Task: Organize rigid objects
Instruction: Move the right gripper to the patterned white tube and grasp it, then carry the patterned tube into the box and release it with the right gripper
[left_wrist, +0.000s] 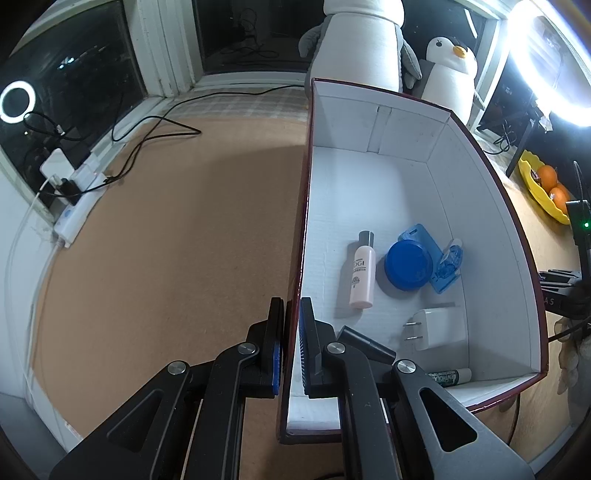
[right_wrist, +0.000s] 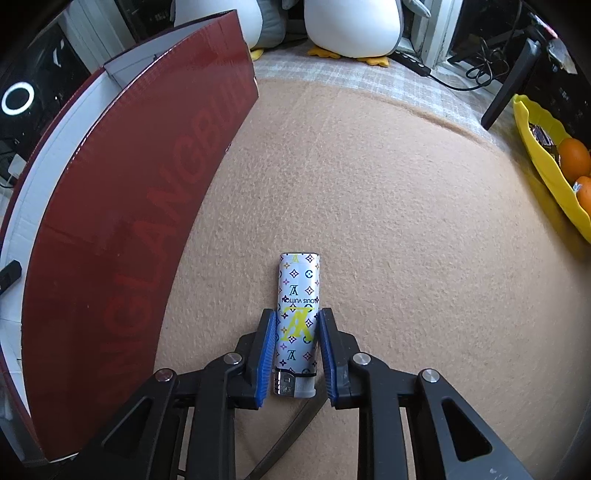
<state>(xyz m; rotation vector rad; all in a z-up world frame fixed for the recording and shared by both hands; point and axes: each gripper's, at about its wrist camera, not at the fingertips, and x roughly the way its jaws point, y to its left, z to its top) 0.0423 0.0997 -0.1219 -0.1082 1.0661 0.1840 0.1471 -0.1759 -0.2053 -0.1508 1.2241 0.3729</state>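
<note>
Left gripper (left_wrist: 292, 314) is clamping the near wall of the red box (left_wrist: 301, 206), jaws nearly together on the cardboard. Inside the box are lying a pink bottle (left_wrist: 362, 271), a blue lid (left_wrist: 407, 265) at 3 o'clock of it, and a white charger (left_wrist: 436, 328) toward 5 o'clock. Right gripper (right_wrist: 297, 325) is straddling the patterned lighter (right_wrist: 298, 306) on the tan felt (right_wrist: 406, 240); pads are sitting against its sides. The box stands at 9 o'clock of the lighter.
</note>
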